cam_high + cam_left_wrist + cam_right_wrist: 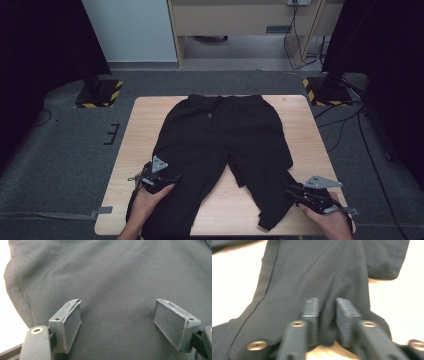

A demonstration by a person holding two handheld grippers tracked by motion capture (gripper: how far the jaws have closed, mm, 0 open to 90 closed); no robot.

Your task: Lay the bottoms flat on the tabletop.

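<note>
Trousers [220, 140]: black all over, plain, no print; read as dark charcoal in both gripper views. Small pale tag below the waistband.
Table [300, 130] under the trousers: light wood, fine pale grain.
Left gripper [156, 181] and right gripper [312, 196], at the trousers' leg ends: black bodies, grey three-cornered top plates; brass-coloured rings on the arms.
Floor around the table: dark grey.
Stand bases [99, 94] beyond the table's far corners: black, yellow-and-black hazard stripes.

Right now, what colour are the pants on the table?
Black all over. The pants show best in the high view, spread on the light wooden table.
</note>
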